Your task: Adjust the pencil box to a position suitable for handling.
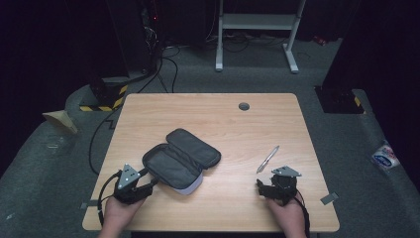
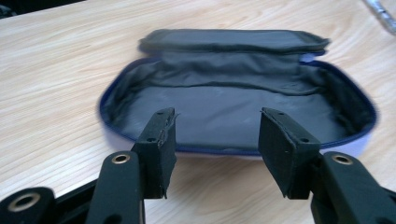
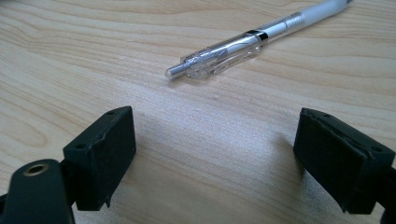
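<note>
An open dark pencil case (image 1: 181, 158) with a grey lining and a blue zip edge lies left of the table's middle, its lid folded back. My left gripper (image 1: 152, 182) is at the case's near-left end. In the left gripper view the case (image 2: 233, 102) lies empty just beyond my left gripper (image 2: 217, 140), which stands open with nothing between its pads. A clear and white pen (image 1: 268, 158) lies at the right. My right gripper (image 1: 274, 179) sits just short of it. In the right gripper view the pen (image 3: 252, 42) lies ahead of my open right gripper (image 3: 215, 149).
The wooden table (image 1: 223, 114) has a round grey cable hole (image 1: 243, 106) near its far edge. Beyond it stand a white metal frame (image 1: 257, 22) and dark equipment with cables (image 1: 148, 59) on the grey floor. The pen's end (image 2: 383, 14) shows at the left gripper view's top right.
</note>
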The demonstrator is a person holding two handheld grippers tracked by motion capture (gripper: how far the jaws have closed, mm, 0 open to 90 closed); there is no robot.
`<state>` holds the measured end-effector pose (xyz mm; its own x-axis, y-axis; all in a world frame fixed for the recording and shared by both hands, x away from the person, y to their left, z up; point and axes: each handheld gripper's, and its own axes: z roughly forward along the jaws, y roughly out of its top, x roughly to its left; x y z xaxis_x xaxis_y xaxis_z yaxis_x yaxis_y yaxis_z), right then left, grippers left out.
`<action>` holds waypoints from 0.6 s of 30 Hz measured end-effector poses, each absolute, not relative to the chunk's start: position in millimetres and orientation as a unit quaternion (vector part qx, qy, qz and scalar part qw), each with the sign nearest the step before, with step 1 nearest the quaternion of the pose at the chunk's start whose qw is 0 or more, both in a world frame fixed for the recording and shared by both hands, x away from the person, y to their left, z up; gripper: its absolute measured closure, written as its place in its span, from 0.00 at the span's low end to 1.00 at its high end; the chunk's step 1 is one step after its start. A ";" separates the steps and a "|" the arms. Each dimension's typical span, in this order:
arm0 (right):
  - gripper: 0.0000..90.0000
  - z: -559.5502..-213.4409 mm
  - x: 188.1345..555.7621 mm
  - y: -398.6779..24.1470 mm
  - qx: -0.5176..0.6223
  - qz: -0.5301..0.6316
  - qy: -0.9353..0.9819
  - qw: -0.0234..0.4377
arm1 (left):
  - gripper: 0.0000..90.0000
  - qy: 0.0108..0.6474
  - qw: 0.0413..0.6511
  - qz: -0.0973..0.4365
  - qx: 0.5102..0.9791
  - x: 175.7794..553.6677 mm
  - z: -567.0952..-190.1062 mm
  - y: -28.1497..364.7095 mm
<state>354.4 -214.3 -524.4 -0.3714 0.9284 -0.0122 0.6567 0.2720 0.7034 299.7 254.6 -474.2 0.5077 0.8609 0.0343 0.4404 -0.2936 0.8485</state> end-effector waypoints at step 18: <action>0.15 -524.4 354.4 -214.2 0.515 0.313 0.768 0.218 | 0.53 0.385 0.427 0.218 0.788 296.6 -475.1 204.6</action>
<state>354.4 -214.2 -524.4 -0.3750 0.9270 -0.0121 0.6537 0.2737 0.7056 296.6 204.6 -475.1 0.6078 0.7939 0.0147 0.4209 -0.3378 0.8419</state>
